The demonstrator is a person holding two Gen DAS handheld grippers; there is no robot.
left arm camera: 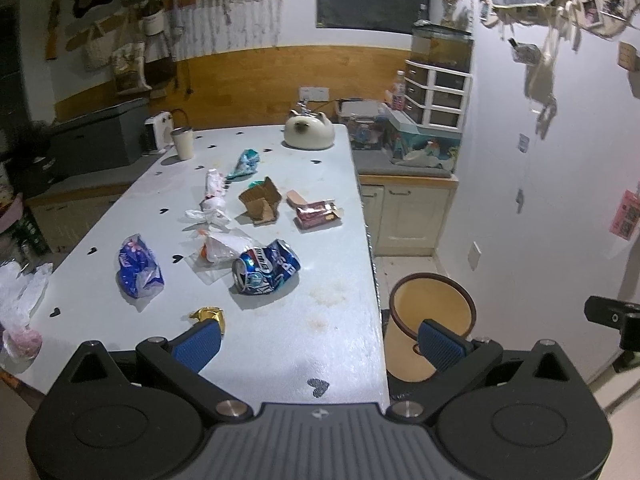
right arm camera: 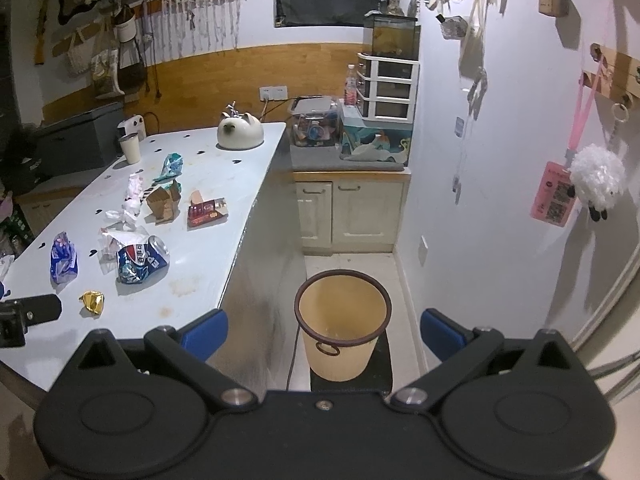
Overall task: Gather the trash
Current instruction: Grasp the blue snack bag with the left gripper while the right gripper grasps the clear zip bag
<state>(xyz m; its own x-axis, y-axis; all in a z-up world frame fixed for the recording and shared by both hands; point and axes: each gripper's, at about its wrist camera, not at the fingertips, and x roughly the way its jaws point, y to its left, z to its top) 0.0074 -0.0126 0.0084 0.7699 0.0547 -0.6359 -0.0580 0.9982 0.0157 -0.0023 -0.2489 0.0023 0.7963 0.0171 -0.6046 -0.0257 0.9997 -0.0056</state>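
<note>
Above the table [left arm camera: 280, 344], both grippers — left gripper [left arm camera: 320, 346], right gripper [right arm camera: 324, 334] — gape wide, empty.

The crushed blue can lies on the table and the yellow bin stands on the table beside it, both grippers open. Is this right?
Not quite. The crushed blue can does lie on the table, but the yellow bin stands on the floor beside the table, as the right wrist view shows. The left gripper and right gripper are open.
</note>
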